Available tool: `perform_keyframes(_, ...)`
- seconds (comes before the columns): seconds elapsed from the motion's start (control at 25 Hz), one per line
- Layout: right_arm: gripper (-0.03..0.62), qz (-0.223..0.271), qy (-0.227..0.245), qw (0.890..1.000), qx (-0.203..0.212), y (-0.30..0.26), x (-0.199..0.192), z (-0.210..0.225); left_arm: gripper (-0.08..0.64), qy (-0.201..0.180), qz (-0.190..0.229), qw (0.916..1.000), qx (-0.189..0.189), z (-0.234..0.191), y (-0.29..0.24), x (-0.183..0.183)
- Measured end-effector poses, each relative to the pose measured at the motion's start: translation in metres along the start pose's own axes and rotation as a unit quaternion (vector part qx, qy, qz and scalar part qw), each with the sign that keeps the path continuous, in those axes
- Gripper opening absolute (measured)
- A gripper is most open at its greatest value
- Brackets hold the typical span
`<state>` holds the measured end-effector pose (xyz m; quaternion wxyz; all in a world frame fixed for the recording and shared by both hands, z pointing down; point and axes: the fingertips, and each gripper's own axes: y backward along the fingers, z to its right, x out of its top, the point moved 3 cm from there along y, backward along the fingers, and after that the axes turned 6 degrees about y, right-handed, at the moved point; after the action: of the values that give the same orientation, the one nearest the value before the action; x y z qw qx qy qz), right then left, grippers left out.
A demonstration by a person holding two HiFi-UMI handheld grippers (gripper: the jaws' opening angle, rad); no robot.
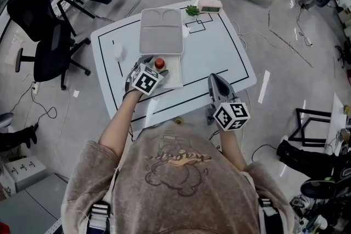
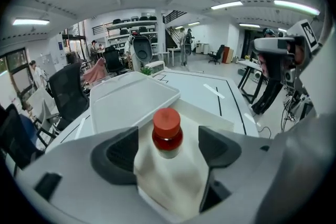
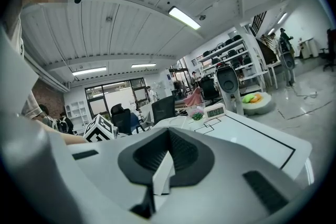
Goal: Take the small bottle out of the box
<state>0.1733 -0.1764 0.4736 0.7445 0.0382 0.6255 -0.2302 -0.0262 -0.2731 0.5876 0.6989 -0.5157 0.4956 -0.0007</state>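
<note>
L gripper (image 2: 168, 153) jaws apart — small bottle (image 2: 167, 131) between.

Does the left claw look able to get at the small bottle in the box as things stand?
Probably yes: the box lid lies open and the small bottle stands between the left claw's parted jaws, with nothing blocking.

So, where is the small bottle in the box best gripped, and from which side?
Probably the part just under the red cap, coming down from the near side: the small bottle stands upright in the open white box, and the open jaws of the left hand-held gripper flank it.
</note>
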Motion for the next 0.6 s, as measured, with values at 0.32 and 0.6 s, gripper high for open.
perform_keyframes(0.32,-0.003,0.0,-0.003,1.0,-0.018,0.009,-0.002,0.007,0.359,-0.047,-0.062,0.9967,-0.024,0.008,-0.023,-0.005)
perform_keyframes(0.6,-0.003,0.004,-0.007,0.999,-0.037,0.018,-0.005,0.012,0.327,-0.05,-0.096,0.9936,-0.031,0.006,-0.034,-0.011)
